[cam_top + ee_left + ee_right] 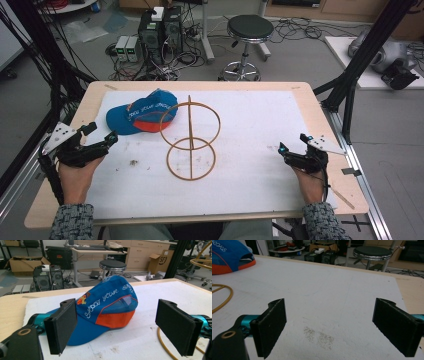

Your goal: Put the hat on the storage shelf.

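Note:
A blue and orange cap (142,113) with white lettering lies on the white mat at the back left. In the left gripper view the cap (107,307) sits just beyond the wide-apart jaws. A wooden stand of two rings on an upright rod (190,141) rises at the mat's middle, its upper ring overlapping the cap's edge. My left gripper (102,134) rests open at the left edge, pointing toward the cap. My right gripper (292,144) rests open at the right, with nothing between its jaws; the bare mat (329,300) lies ahead of it.
The wooden table (310,107) carries a white mat (255,165) with small dirt marks. Black frame posts (367,55) stand at the right and cables hang at the left. Behind the table are a stool (248,35) and computer towers (160,32).

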A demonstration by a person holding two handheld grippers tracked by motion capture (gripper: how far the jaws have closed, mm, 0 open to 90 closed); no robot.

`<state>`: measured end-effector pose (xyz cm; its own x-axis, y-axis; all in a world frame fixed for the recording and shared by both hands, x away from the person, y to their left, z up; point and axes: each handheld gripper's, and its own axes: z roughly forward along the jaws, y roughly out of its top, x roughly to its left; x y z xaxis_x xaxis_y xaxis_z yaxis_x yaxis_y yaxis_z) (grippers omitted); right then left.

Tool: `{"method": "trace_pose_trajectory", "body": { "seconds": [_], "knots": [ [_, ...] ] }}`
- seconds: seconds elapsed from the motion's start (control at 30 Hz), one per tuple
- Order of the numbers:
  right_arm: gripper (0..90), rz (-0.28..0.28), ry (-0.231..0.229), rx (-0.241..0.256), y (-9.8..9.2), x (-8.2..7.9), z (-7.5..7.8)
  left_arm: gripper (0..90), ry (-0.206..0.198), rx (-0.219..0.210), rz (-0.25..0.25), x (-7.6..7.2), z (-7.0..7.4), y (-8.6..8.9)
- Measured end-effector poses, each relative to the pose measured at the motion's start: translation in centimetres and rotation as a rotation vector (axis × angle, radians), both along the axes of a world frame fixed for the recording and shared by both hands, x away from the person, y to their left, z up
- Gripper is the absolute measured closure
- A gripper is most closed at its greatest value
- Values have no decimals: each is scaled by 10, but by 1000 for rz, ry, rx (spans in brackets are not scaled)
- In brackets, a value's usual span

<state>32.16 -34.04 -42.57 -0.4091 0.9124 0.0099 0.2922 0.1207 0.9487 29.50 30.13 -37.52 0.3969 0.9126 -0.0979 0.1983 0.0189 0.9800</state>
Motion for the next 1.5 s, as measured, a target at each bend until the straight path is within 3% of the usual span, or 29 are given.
{"method": "trace_pose_trajectory", "body": {
  "seconds": [0.27, 0.5, 0.73, 0.9, 1.0, 1.2, 1.37, 1.5],
  "knots": [
    [110, 5, -1, -11, 1, -1, 0, 179, -43, -21, -40, 1, 1, -4],
    [110, 11, -3, -19, 0, 0, -1, 177, -69, 9, -56, 12, 6, -13],
    [110, 13, -4, -32, 0, -2, 0, 184, -114, 41, -58, 38, 22, -25],
    [110, 14, -4, -28, -2, -4, 0, 184, -144, 33, -45, 59, 29, -32],
    [110, 11, 1, -24, -2, -4, 0, 183, -143, 10, -52, 74, 29, -39],
    [110, 19, 0, -25, -1, -3, -1, 197, -164, 10, -49, 101, 28, -57],
    [110, 19, 1, -20, -2, -3, -1, 199, -163, 20, -52, 121, 27, -71],
    [110, 21, 1, -23, -2, -2, -2, 196, -155, 51, -57, 134, 24, -83]
  ]
}}
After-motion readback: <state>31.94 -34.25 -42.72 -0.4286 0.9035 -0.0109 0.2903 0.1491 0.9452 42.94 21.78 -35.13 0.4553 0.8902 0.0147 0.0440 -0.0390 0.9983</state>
